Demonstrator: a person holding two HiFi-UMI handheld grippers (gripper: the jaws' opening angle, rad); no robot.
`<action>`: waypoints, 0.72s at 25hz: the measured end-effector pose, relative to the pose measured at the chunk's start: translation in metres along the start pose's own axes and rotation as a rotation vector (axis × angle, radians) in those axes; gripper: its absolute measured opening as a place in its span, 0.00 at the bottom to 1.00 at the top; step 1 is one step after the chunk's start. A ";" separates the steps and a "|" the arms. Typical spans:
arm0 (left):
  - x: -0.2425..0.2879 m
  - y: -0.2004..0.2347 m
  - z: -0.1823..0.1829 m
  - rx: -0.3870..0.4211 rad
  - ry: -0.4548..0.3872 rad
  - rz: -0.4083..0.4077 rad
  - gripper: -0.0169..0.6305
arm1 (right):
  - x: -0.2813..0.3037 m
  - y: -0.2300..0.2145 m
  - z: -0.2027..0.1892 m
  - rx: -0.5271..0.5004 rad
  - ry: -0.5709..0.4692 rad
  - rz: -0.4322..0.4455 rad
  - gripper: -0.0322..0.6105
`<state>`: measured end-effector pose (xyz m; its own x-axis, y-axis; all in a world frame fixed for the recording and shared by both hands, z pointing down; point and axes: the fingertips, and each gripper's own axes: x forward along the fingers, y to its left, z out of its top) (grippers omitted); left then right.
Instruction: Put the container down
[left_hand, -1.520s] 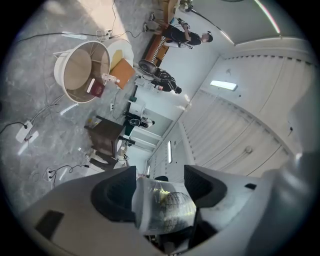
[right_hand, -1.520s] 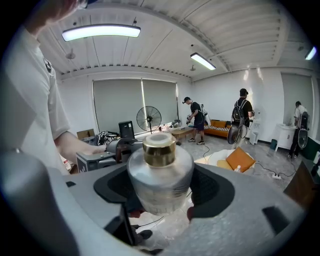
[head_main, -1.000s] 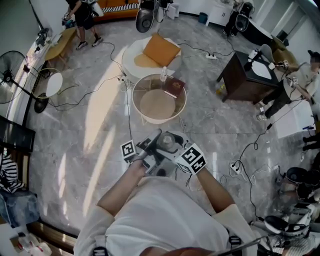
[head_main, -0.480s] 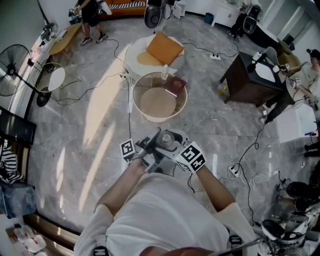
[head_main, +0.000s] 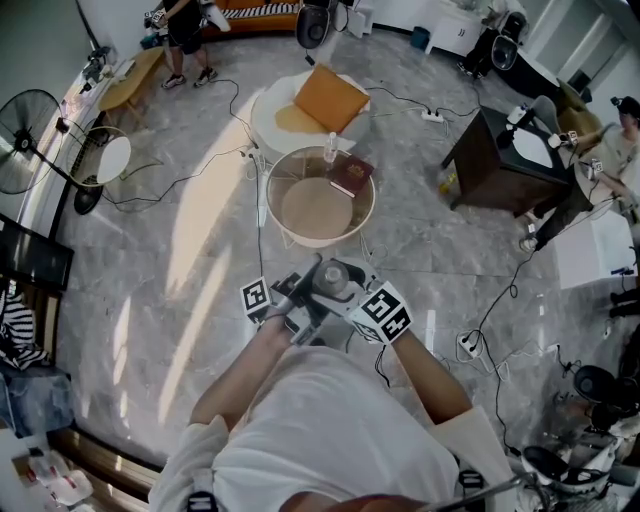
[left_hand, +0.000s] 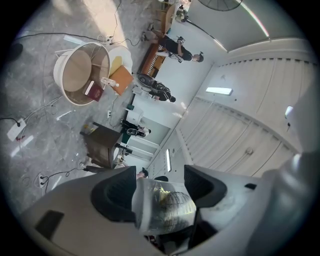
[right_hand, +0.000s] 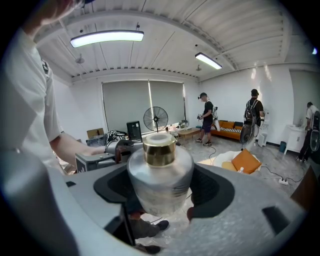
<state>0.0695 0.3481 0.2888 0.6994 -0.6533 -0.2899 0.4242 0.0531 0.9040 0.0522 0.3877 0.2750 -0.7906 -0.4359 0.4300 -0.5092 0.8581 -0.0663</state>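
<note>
Right gripper (right_hand: 160, 192) clamping container (right_hand: 160, 172) — rounded, frosted, gold-capped

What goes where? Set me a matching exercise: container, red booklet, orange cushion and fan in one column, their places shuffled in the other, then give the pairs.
Things:
1. container
2. red booklet
3. orange cushion
4. fan

Places:
A. on the white round surface
B. standing on the floor, at the head view's left edge
C. between the jaws of the right gripper
D. on the round glass table

Pairs: 1-C, 2-D, 3-A, 4-B.
</note>
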 end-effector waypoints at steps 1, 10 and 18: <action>0.002 0.000 0.003 -0.001 0.002 0.002 0.46 | 0.002 -0.003 0.001 0.002 0.000 -0.001 0.57; 0.028 -0.007 0.053 -0.013 0.037 0.018 0.46 | 0.039 -0.043 0.020 0.021 -0.003 -0.031 0.57; 0.053 -0.025 0.130 -0.025 0.075 0.022 0.46 | 0.100 -0.090 0.052 0.035 0.000 -0.080 0.57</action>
<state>0.0217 0.2142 0.2916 0.7494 -0.5933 -0.2938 0.4220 0.0860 0.9025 0.0013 0.2522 0.2774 -0.7472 -0.5023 0.4352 -0.5819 0.8108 -0.0633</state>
